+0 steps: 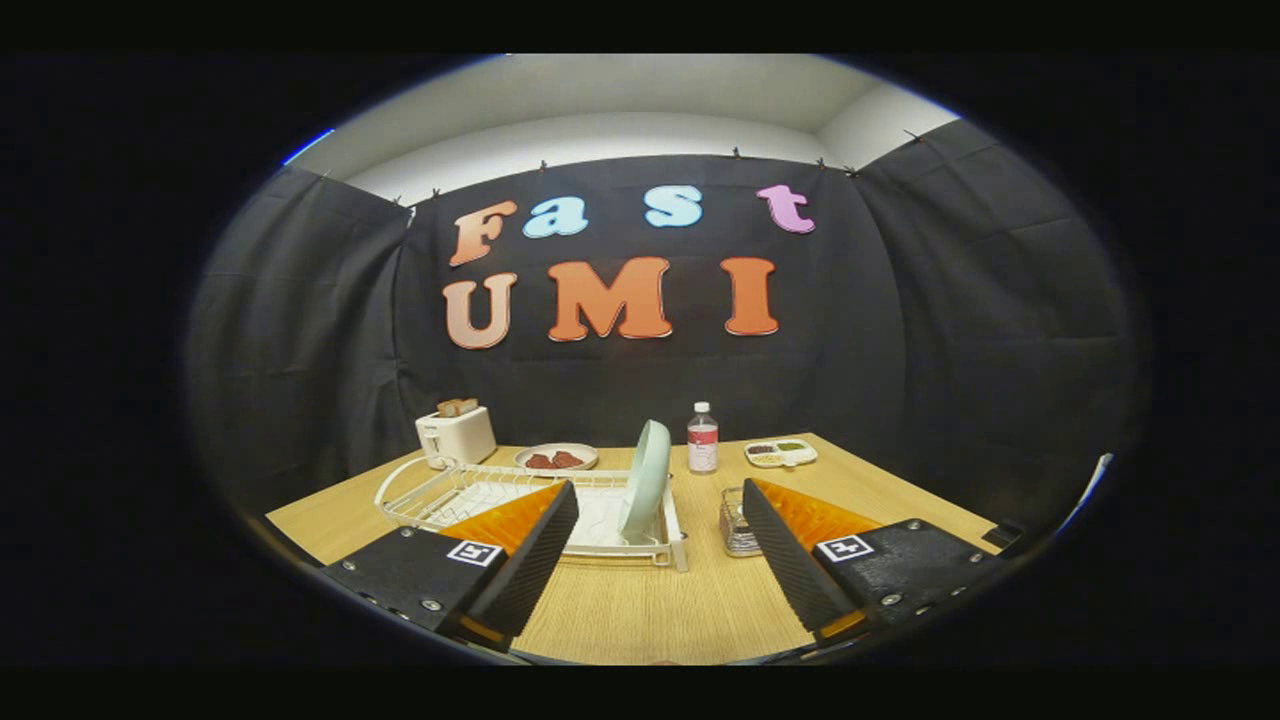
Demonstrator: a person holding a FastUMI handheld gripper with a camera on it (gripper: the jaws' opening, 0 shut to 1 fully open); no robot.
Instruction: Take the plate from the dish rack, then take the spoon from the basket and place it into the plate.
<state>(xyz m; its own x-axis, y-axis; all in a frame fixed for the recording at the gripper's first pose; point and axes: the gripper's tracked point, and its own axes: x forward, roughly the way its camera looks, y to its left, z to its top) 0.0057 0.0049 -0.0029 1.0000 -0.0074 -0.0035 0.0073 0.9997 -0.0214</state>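
The tongs (660,560) hang released over the worktop (640,610), grasping nothing. Just beyond them the plate (645,480) stands on edge in the dish rack (440,495); likely stiff, glazed, slippery and breakable, best pinched at its upper rim.

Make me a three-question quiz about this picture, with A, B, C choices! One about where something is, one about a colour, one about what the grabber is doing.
1. Where is the pale green round plate?
A. Standing on edge in the white wire dish rack
B. Flat on the wooden table
C. On top of the white toaster

2. What colour is the cap of the clear plastic bottle?
A. Blue
B. White
C. Black

3. What is the gripper doing?
A. Squeezing the plate
B. Shut on the bottle
C. Open, holding nothing

Answers: 1 A, the plate stands upright in the rack. 2 B, the cap looks white. 3 C, its fingers are spread wide with only table between them.
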